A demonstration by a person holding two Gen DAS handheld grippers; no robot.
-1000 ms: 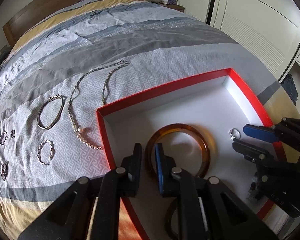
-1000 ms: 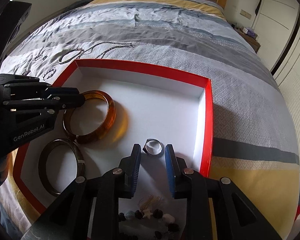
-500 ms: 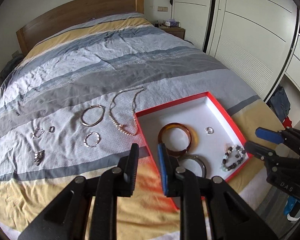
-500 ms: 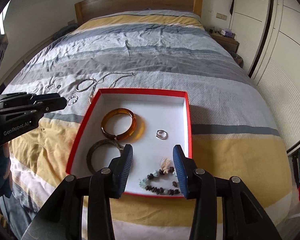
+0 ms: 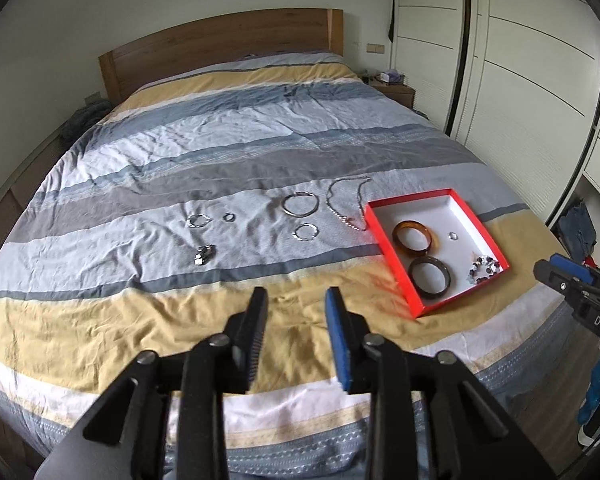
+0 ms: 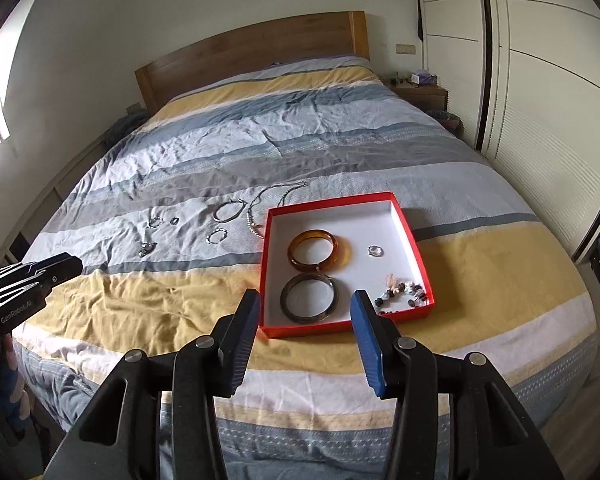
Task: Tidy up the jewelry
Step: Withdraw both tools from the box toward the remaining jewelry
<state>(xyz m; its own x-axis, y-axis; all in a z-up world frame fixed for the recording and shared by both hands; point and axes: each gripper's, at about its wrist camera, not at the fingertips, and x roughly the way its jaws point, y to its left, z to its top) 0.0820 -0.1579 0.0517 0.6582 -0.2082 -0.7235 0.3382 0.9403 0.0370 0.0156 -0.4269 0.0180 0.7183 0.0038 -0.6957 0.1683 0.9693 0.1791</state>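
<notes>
A striped bed (image 6: 340, 148) holds a red box (image 6: 414, 240) containing an amber bangle (image 6: 319, 255), dark bangle (image 6: 308, 298), beaded bracelet (image 6: 400, 294) and ring (image 6: 375, 251). Necklace (image 5: 346, 204) and silver pieces lie beside it. Left gripper (image 5: 296, 300) and right gripper (image 6: 305, 304) hover empty, jaws spreading.

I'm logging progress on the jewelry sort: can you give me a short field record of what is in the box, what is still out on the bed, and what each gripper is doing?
box: red box, white inside, on the bed
in box: amber bangle, dark bangle, silver ring, beaded bracelet
on bed: necklace, large silver bangle, several small silver pieces
left gripper: jaws opening, nothing between them
right gripper: jaws opening, nothing between them
</notes>
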